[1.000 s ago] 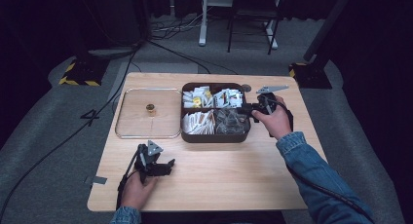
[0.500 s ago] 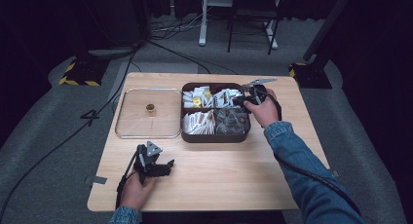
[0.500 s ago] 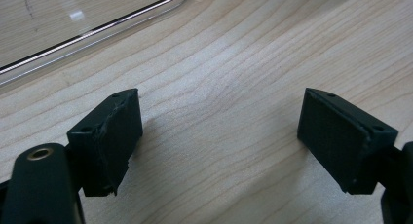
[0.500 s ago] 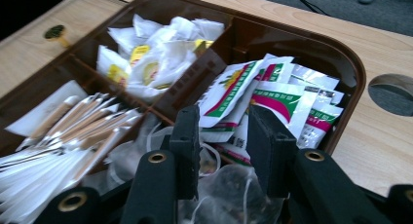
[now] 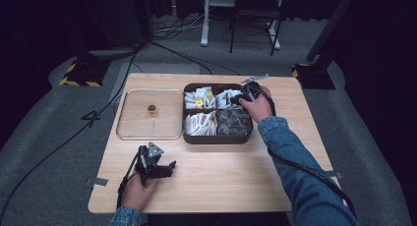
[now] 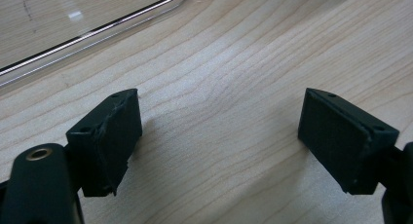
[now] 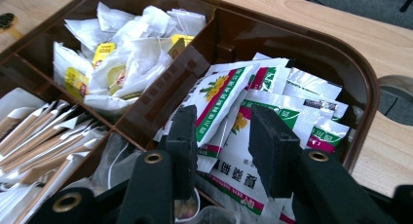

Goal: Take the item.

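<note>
While hovering over the brown tray's far-right compartment, closing right fingers partway around a green-and-white sachet, nothing gripped yet. Resting left fingers wide open, empty, near the desk's front-left corner. Picking barely begun.

This is a recording studio or lab, not a home. Black curtains close the room in behind and to both sides of the right claw, and only the wooden counter under it is lit. Grey floor mat spreads around the counter, with cables running across it beyond the claw. Left of the left claw, past the counter edge, a stand base edged in yellow-black hazard tape sits on the floor, near a painted mark. Beyond the right claw, white desk legs and a dark chair stand at the back wall.
</note>
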The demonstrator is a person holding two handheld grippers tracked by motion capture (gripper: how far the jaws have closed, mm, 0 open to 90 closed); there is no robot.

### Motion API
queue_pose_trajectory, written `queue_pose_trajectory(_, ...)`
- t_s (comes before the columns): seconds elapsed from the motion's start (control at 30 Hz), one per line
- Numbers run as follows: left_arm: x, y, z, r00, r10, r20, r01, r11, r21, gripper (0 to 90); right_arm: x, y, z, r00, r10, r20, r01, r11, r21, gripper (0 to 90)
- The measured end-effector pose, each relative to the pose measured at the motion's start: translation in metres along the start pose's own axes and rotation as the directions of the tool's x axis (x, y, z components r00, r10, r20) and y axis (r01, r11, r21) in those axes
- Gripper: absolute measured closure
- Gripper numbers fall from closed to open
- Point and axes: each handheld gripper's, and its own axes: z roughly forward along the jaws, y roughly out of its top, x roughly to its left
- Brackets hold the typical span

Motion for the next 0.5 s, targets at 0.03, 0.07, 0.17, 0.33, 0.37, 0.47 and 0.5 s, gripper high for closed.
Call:
queue_pose_trajectory(0.03, 0.000, 0.000, 0.000, 1.0000, 0.000, 0.002, 0.000, 1.0000, 0.001, 16.5, 0.000, 0.000, 0.002, 1.0000, 0.005, 0.001, -0.005, 1.000, 0.002, 63.7)
queue_pose_trajectory(0.07, 0.000, 0.000, 0.000, 1.0000, 0.003, 0.003, -0.003, 1.0000, 0.002, 16.3, 0.000, 0.001, 0.003, 1.0000, 0.009, 0.004, -0.009, 1.000, 0.006, 63.8)
queue_pose_trajectory(0.17, 0.000, 0.000, 0.000, 1.0000, 0.000, 0.005, 0.000, 1.0000, 0.002, 16.0, 0.003, 0.003, 0.007, 0.9997, 0.023, -0.004, -0.023, 1.000, 0.013, 65.8)
queue_pose_trajectory(0.33, 0.000, 0.000, 0.001, 1.0000, -0.001, 0.005, 0.001, 1.0000, 0.001, 15.9, 0.009, 0.007, 0.013, 0.9995, 0.029, -0.007, -0.029, 0.999, 0.020, 69.3)
queue_pose_trajectory(0.37, 0.000, 0.000, 0.001, 1.0000, -0.001, 0.006, 0.001, 1.0000, 0.002, 15.9, 0.010, 0.007, 0.014, 0.9995, 0.032, -0.006, -0.032, 0.999, 0.021, 69.9)
queue_pose_trajectory(0.47, 0.000, 0.000, 0.001, 1.0000, -0.001, 0.006, 0.001, 1.0000, 0.002, 15.9, 0.014, 0.008, 0.017, 0.9989, 0.045, -0.012, -0.044, 0.999, 0.020, 71.2)
queue_pose_trajectory(0.5, 0.000, 0.000, 0.001, 1.0000, -0.001, 0.006, 0.001, 1.0000, 0.001, 15.9, 0.015, 0.008, 0.018, 0.9989, 0.046, -0.011, -0.045, 0.999, 0.018, 71.5)
